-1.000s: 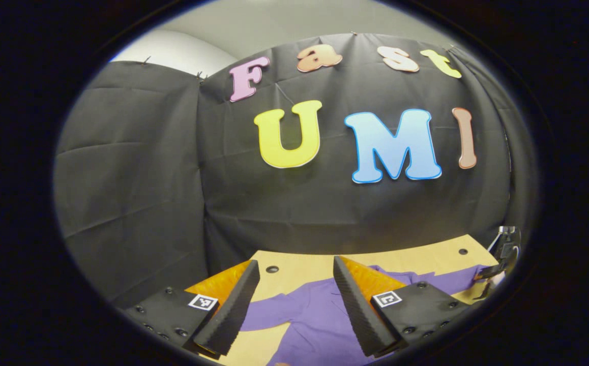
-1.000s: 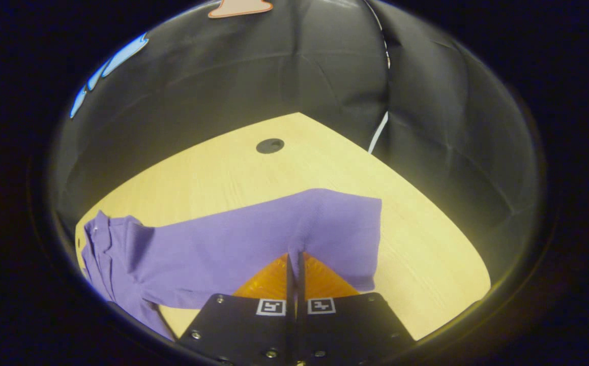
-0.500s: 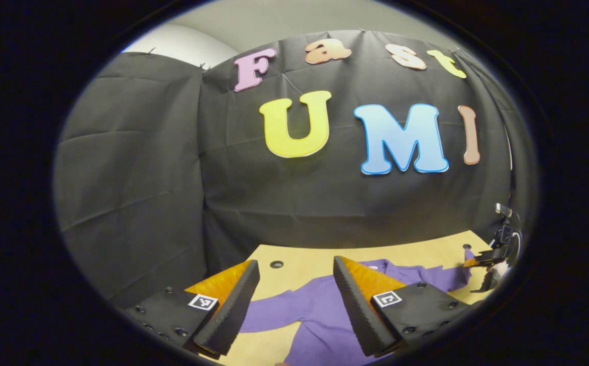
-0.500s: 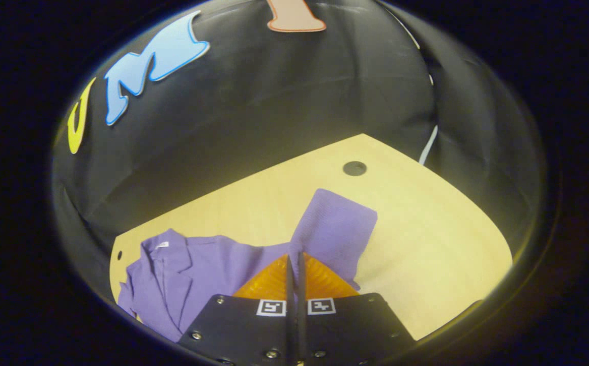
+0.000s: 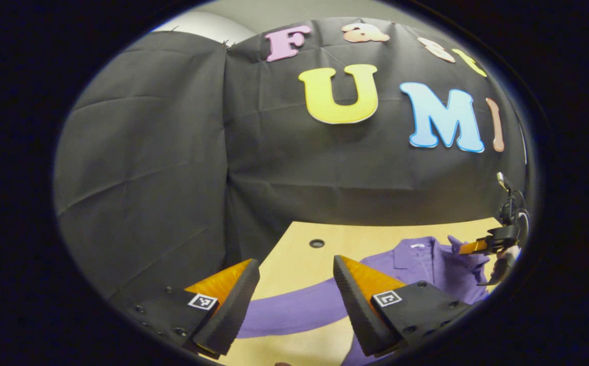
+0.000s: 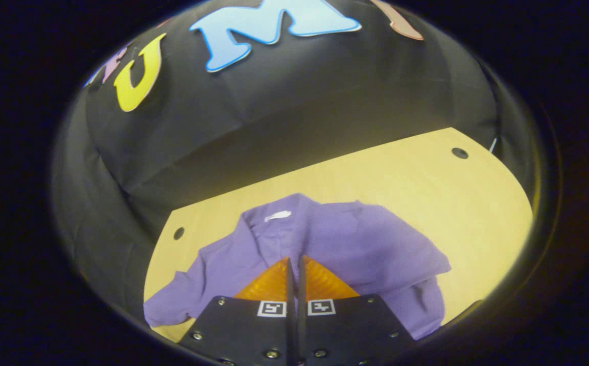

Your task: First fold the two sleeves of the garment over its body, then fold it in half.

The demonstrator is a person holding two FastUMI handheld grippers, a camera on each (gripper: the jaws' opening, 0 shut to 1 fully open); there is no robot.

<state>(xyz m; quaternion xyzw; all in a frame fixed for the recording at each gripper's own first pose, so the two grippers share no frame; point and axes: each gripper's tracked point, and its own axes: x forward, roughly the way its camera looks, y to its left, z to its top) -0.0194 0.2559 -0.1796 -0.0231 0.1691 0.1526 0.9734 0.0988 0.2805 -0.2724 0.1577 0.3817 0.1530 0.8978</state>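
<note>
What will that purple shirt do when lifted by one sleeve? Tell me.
The purple shirt will probably droop: it lies wrinkled and folded on the table. It looks light, since the right gripper carries a fold on a two-finger pinch. The outstretched sleeve would likely trail.

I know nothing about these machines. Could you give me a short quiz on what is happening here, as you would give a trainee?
1. True or false: the right gripper has its fingers pressed together on the purple shirt.
2. In the left gripper view, the left gripper is: A) open, holding nothing; B) shut on a sleeve; C) pressing the table.
3. Fill in: the sleeve still lying stretched out on the table shows between the ___ gripper's fingers.

Key: 1 true; 2 A; 3 left.
</note>
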